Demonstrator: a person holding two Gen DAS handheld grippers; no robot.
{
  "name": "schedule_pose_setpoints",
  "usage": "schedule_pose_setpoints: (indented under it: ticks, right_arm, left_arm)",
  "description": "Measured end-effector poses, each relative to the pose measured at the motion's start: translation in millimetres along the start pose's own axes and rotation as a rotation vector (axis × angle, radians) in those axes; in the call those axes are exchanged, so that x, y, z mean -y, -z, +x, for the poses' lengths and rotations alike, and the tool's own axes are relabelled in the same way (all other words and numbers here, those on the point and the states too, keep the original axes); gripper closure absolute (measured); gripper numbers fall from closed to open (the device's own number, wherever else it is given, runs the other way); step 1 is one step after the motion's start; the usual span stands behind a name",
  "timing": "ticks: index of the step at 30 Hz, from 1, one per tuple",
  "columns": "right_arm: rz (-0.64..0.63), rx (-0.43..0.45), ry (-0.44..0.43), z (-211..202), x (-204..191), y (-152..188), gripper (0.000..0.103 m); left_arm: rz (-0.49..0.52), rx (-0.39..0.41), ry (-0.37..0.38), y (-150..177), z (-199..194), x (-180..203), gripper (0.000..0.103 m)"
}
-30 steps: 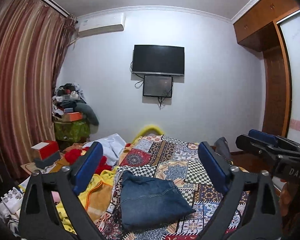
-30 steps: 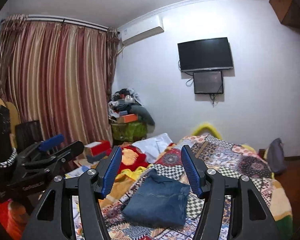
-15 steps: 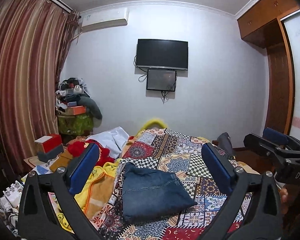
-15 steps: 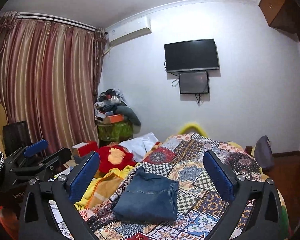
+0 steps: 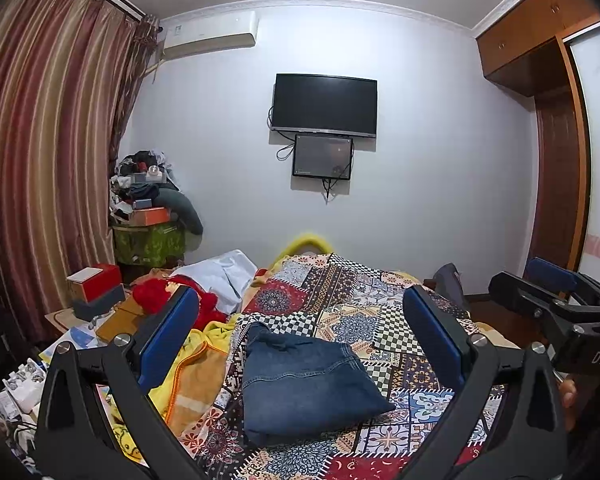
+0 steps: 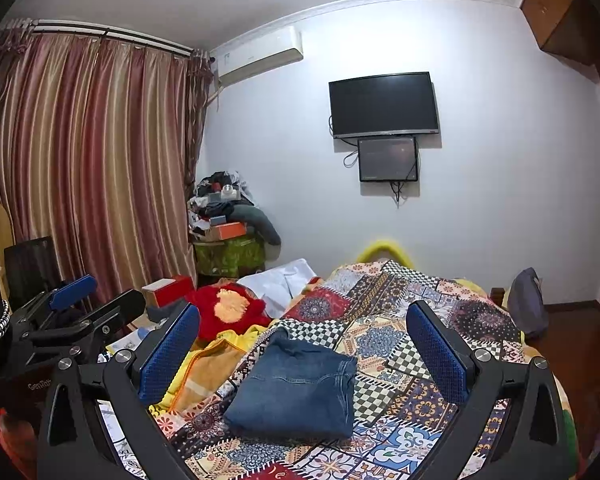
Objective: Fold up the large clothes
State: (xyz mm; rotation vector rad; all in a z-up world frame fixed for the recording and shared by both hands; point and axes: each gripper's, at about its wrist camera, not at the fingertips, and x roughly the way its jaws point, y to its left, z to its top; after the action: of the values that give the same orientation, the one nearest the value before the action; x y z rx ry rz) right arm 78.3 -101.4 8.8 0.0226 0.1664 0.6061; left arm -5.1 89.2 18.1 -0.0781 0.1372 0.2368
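Left wrist view: jeans [image 5: 304, 384] folded on bed [image 5: 400, 320], between both grippers. Left gripper [image 5: 300, 340] and right gripper [image 6: 302, 344] jaws wide, empty. I'd hold off, touch nothing; fold looks finished.

A bedroom with pale walls has a black TV [image 5: 325, 105] on the far wall above a smaller screen [image 5: 322, 156], a white air conditioner [image 5: 210, 36] near the ceiling, long striped red curtains [image 6: 84, 160] on the left, a brown wooden wardrobe [image 5: 540, 92] on the right, and a bed [image 6: 400, 320] with a bright patchwork cover.
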Motion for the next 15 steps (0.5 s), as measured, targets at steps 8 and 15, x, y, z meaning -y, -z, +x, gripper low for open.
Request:
schedule_pose_setpoints:
  ticks: [8, 15]
  right_arm:
    - [0.0, -0.005, 0.002, 1.6, 0.2, 1.0, 0.0]
    - [0.001, -0.01, -0.002, 1.2, -0.4, 1.7, 0.0]
  left_arm:
    - [-0.007, -0.003, 0.007, 1.1, 2.6, -1.6, 0.0]
    - [-0.011, -0.004, 0.009, 0.9, 4.0, -0.7, 0.0]
